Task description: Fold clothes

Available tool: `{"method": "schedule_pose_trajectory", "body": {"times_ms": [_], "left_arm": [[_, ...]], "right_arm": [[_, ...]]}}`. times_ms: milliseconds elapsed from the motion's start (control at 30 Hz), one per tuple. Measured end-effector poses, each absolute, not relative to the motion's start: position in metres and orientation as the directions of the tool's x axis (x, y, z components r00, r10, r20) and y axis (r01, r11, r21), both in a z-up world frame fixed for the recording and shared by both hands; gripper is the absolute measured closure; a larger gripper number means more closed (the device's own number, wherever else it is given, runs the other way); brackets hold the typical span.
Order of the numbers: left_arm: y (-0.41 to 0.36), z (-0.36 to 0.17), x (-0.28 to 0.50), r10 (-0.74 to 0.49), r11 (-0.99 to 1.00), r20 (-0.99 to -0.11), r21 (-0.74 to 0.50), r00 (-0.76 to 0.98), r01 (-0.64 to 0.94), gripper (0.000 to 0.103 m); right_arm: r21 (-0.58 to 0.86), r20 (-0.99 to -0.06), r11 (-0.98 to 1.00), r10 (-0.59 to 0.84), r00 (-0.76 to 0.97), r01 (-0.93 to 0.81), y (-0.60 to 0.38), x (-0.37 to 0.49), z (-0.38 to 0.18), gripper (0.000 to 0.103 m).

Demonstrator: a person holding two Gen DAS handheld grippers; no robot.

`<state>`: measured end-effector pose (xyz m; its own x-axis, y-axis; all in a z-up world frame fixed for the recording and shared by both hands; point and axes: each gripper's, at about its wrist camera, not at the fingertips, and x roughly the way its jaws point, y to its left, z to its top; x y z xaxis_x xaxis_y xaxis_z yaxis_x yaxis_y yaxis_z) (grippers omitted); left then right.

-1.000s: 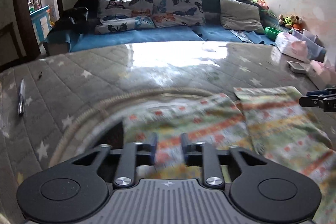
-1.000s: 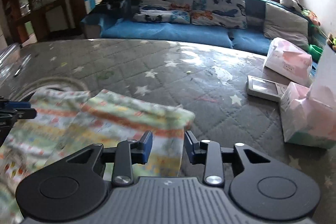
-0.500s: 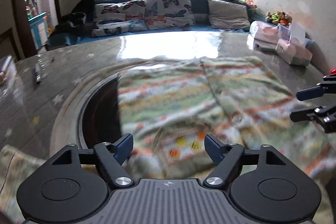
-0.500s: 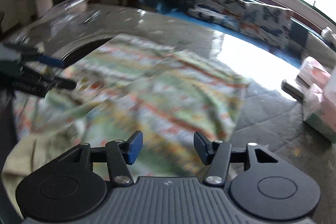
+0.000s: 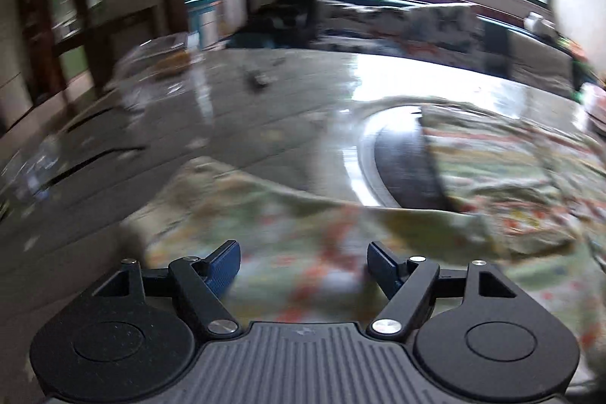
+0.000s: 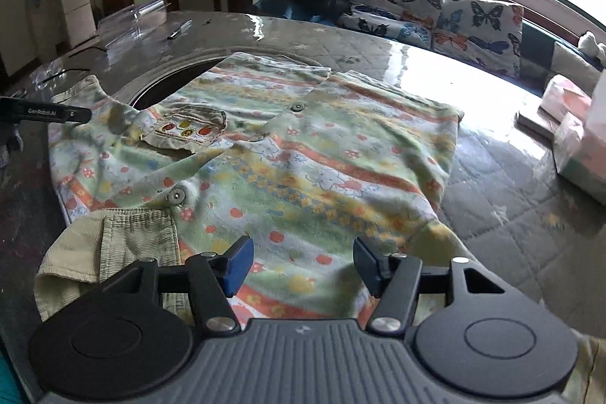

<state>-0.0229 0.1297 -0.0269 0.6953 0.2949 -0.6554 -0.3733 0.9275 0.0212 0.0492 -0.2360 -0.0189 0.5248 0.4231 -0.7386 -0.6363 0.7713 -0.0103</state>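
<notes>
- Both grippers have pulled back toward the near edge of the shirt [image 6: 303,154] since a moment ago, and both cameras have swung to the left.
- One second ago each gripper was nearly closed at the far edge of the shirt. Now the left gripper [image 5: 303,265] and the right gripper [image 6: 301,264] are wide open and hold nothing.
- The shirt was bunched and blurry before. Now, in the right view, it lies spread flat on the table [image 6: 492,184].
- The left view is blurry from moving.
- A clear plastic box [image 6: 132,21] sits at the far left of the table. I cannot tell what is in it.
- A pink pack [image 6: 564,101] sits at the right edge of the table, well apart from the shirt.
- The shirt has green, orange and yellow stripes, two round buttons and a small pocket [image 6: 185,131] with coloured dots.
- Its near hem lies under and between the right jaws, but they do not pinch it.
- In the left view the shirt [image 5: 303,233] also lies under the open jaws, not gripped.
- A beige ribbed cloth [image 6: 113,245] lies just left of the right gripper, touching the shirt.
- The tip of the left gripper [image 6: 49,112] shows at the left side of the shirt, by a sleeve.
- Part of the shirt covers a dark round ring [image 6: 166,82] set in the table.
</notes>
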Motion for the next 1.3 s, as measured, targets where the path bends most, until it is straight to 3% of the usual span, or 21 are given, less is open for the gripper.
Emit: {"method": "schedule_pose_trajectory", "body": {"times_ms": [100,167,400,700,1033,1133,1300], "left_arm": [[0.15,-0.029,-0.026,0.328,0.905,-0.655,0.011,0.681,-0.425,0.031],[0.159,-0.029,-0.026,0.344,0.9,-0.648,0.02,0.679,-0.436,0.042],[0.188,-0.031,-0.013,0.431,0.877,-0.614,0.11,0.661,-0.468,0.059],[0.196,-0.032,0.0,0.502,0.853,-0.585,0.216,0.637,-0.475,0.06],[0.196,-0.031,0.002,0.509,0.85,-0.59,0.229,0.626,-0.475,0.058],[0.197,-0.03,0.003,0.506,0.85,-0.596,0.226,0.624,-0.475,0.057],[0.193,-0.022,-0.001,0.462,0.871,-0.617,0.179,0.637,-0.458,0.047]], "right_arm": [[-0.001,-0.738,0.78,0.421,0.527,-0.626,-0.238,0.047,-0.021,0.042],[0.006,-0.735,0.786,0.422,0.53,-0.618,-0.24,0.044,-0.021,0.042],[0.046,-0.702,0.826,0.426,0.57,-0.562,-0.262,0.032,-0.012,0.038],[0.028,-0.707,0.935,0.269,0.654,-0.354,-0.327,0.034,-0.021,0.038],[0.016,-0.692,0.992,0.1,0.714,-0.124,-0.404,0.034,-0.034,0.036],[0.077,-0.681,0.995,0.1,0.725,-0.064,-0.423,0.034,-0.032,0.036],[0.036,-0.663,0.999,0.015,0.748,0.012,-0.436,0.023,-0.03,0.036]]}}
